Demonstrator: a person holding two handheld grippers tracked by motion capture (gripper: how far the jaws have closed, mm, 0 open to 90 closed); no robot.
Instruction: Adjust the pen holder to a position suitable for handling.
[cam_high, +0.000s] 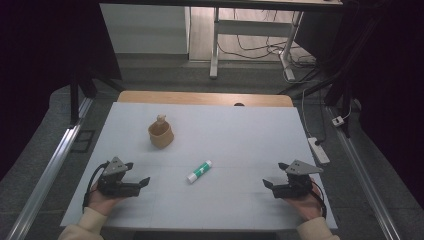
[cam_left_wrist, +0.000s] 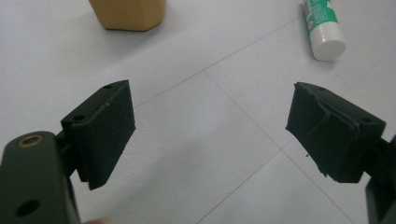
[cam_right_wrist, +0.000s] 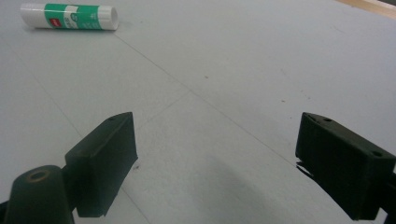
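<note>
Tan cup (cam_left_wrist: 128, 14) ahead of left claw (cam_left_wrist: 210, 126), glue stick (cam_left_wrist: 323, 28) beside

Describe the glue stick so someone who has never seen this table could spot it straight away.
Start at the white sheet covering the table, then look between the left tool and right tool, both open. The glue stick lies flat there, angled, nearer than the tan cup. It is the only small white tube with a green label; the cup stands upright.

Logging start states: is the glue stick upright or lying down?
Lying down: the glue stick rests on its side on the table.
</note>
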